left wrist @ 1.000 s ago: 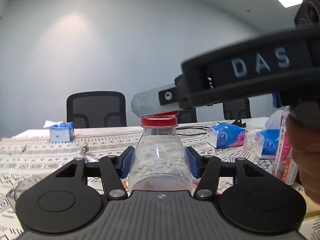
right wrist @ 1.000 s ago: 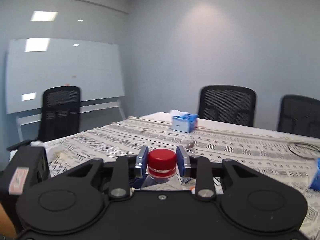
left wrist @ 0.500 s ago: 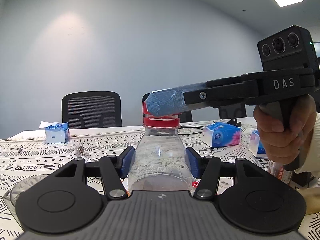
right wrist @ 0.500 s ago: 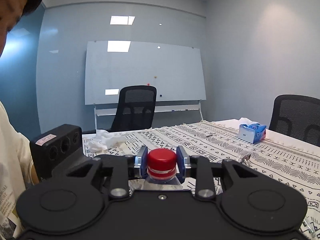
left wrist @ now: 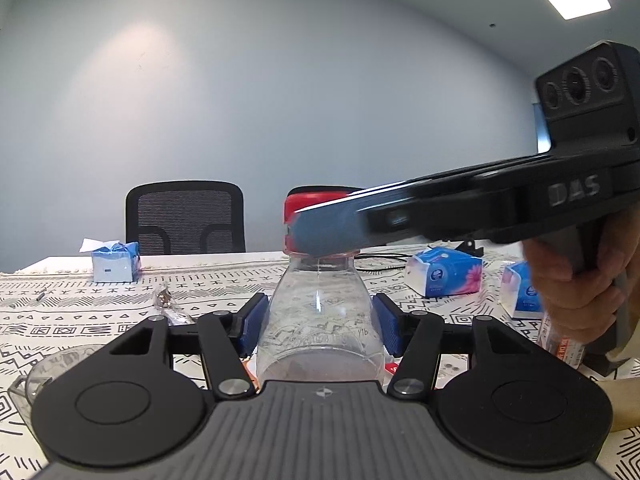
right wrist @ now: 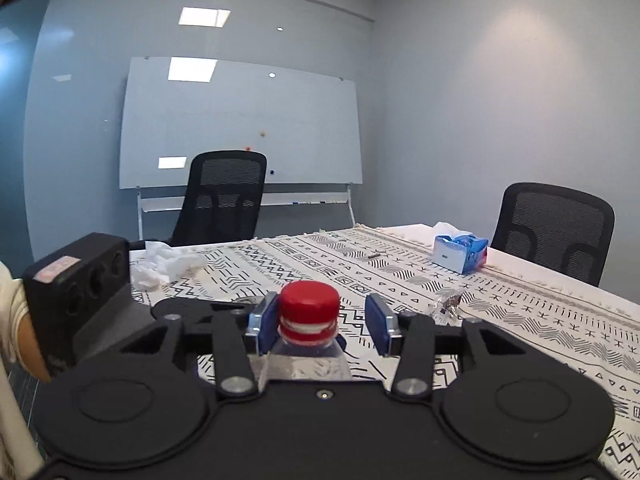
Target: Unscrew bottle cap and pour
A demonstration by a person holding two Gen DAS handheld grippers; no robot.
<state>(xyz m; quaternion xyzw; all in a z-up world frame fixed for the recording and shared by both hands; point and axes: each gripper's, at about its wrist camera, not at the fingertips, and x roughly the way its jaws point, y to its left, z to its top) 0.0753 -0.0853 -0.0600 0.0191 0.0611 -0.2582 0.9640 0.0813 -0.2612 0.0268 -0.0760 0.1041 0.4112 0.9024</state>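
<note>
A clear plastic bottle (left wrist: 318, 320) stands upright with my left gripper (left wrist: 319, 326) shut on its body, blue pads pressed to both sides. Its red cap (right wrist: 310, 307) sits on the neck, with a white band showing under it. My right gripper (right wrist: 322, 325) is level with the cap and open: the left pad touches the cap and the right pad stands apart from it. In the left wrist view the right gripper (left wrist: 320, 229) reaches in from the right, blurred, across the red cap (left wrist: 316, 200). A hand (left wrist: 580, 284) holds its handle.
The table (right wrist: 520, 312) has a black-and-white patterned cloth. A clear cup (left wrist: 44, 376) sits at the near left. Tissue packs (left wrist: 446, 276) lie right, a blue tissue box (left wrist: 114, 266) far left, crumpled tissue (right wrist: 164, 264) beyond. Black chairs (left wrist: 184, 216) ring the table.
My right gripper has swung round the cap and its jaws have come apart, letting go of the cap. My left gripper keeps its hold on the bottle.
</note>
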